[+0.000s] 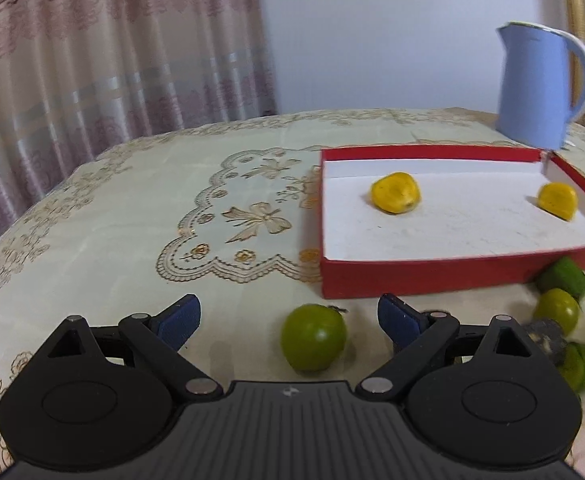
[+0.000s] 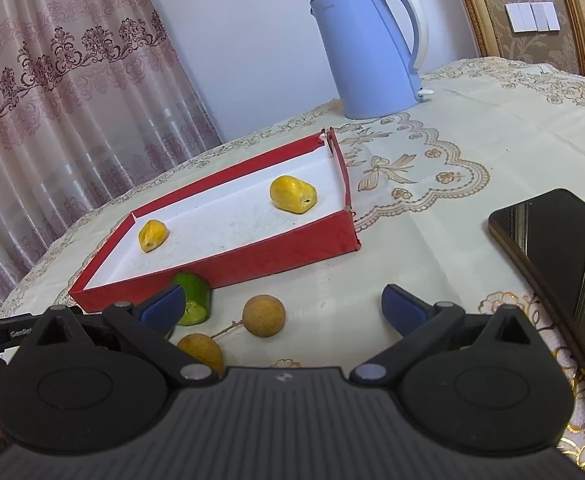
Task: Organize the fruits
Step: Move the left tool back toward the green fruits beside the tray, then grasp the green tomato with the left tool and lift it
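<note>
A shallow red box (image 1: pixel 420 278) (image 2: pixel 292 248) with a white floor holds two yellow fruits (image 1: pixel 395 193) (image 1: pixel 557 201) (image 2: pixel 293 193) (image 2: pixel 153 235). In front of it, a round green fruit (image 1: pixel 313 338) lies between the fingers of my open left gripper (image 1: pixel 289 318), untouched. More green fruits (image 1: pixel 556 311) cluster at the right of the left wrist view. My right gripper (image 2: pixel 283 307) is open too, with a brown longan (image 2: pixel 263 315) between its fingers and a second longan (image 2: pixel 201 351) nearer the left finger. A green cut fruit (image 2: pixel 193 300) sits against the box.
A blue kettle (image 1: pixel 540 84) (image 2: pixel 372 48) stands behind the box. A dark phone (image 2: pixel 564 264) lies at the right on the embroidered tablecloth (image 1: pixel 172 220). Pink curtains (image 1: pixel 92 60) hang behind the table's far left edge.
</note>
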A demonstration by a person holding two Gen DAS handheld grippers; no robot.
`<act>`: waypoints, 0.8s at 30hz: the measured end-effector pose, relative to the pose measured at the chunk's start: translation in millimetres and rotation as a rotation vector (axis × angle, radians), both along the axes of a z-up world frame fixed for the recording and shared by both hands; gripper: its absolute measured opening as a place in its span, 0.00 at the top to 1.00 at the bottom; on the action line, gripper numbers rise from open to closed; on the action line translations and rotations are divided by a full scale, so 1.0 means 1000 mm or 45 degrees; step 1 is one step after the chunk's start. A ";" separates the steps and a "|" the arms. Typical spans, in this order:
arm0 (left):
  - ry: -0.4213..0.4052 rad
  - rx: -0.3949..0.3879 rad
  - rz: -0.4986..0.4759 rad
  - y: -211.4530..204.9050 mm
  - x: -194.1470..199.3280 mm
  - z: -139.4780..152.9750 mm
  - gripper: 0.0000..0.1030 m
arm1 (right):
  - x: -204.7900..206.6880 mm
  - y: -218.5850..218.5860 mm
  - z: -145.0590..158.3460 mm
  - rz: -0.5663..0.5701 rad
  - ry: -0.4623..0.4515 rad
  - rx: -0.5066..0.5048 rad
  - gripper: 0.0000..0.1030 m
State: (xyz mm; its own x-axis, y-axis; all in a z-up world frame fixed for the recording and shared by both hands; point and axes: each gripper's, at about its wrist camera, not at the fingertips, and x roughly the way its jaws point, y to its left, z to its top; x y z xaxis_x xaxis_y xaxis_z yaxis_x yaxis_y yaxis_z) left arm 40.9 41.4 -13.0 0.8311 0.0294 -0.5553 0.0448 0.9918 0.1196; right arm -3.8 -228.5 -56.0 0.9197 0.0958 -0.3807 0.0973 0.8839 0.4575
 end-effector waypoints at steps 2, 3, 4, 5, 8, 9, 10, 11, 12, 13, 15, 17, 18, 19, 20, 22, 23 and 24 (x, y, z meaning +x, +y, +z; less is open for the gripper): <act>-0.013 0.020 -0.043 0.002 -0.004 -0.001 0.07 | 0.000 0.000 0.000 0.001 0.004 0.000 0.00; -0.014 0.031 -0.066 0.004 -0.004 -0.001 0.07 | 0.001 0.001 0.000 0.001 0.007 -0.002 0.00; -0.006 0.039 -0.103 0.008 -0.002 0.000 0.07 | 0.001 0.000 0.000 0.002 0.009 -0.003 0.00; 0.008 0.042 -0.135 0.011 0.000 0.000 0.07 | 0.001 0.000 0.000 0.002 0.011 -0.005 0.00; 0.043 0.045 -0.253 0.021 0.008 -0.001 0.08 | 0.001 0.001 -0.001 0.005 0.014 -0.005 0.00; 0.050 0.047 -0.281 0.023 0.010 -0.002 0.08 | 0.002 0.000 -0.001 0.006 0.015 -0.006 0.00; 0.065 0.050 -0.304 0.026 0.012 -0.003 0.09 | 0.002 0.001 -0.001 0.006 0.017 -0.007 0.00; 0.085 0.058 -0.323 0.027 0.015 -0.004 0.12 | 0.002 0.001 -0.001 0.005 0.017 -0.009 0.00; 0.105 0.061 -0.344 0.029 0.018 -0.006 0.17 | 0.002 0.001 0.000 0.005 0.017 -0.009 0.00; 0.115 0.048 -0.359 0.032 0.020 -0.008 0.18 | 0.002 0.001 -0.001 0.005 0.018 -0.008 0.00; 0.132 0.004 -0.390 0.037 0.023 -0.008 0.22 | 0.002 0.001 0.000 0.005 0.021 -0.011 0.00; 0.152 -0.032 -0.426 0.040 0.026 -0.007 0.27 | 0.002 0.002 0.000 0.005 0.024 -0.017 0.00; 0.156 -0.042 -0.439 0.041 0.027 -0.007 0.30 | 0.002 0.002 0.000 0.005 0.027 -0.020 0.00; 0.163 -0.052 -0.449 0.042 0.028 -0.007 0.32 | 0.003 0.002 0.000 0.005 0.029 -0.023 0.00; 0.169 -0.059 -0.461 0.041 0.028 -0.007 0.34 | 0.003 0.003 0.000 0.005 0.031 -0.025 0.00; 0.174 -0.058 -0.488 0.041 0.027 -0.006 0.40 | 0.004 0.003 0.000 0.005 0.034 -0.028 0.00; 0.174 -0.054 -0.491 0.041 0.027 -0.006 0.41 | 0.004 0.003 0.000 0.005 0.035 -0.029 0.00; 0.175 -0.054 -0.497 0.040 0.026 -0.005 0.46 | 0.004 0.003 0.000 0.005 0.036 -0.031 0.00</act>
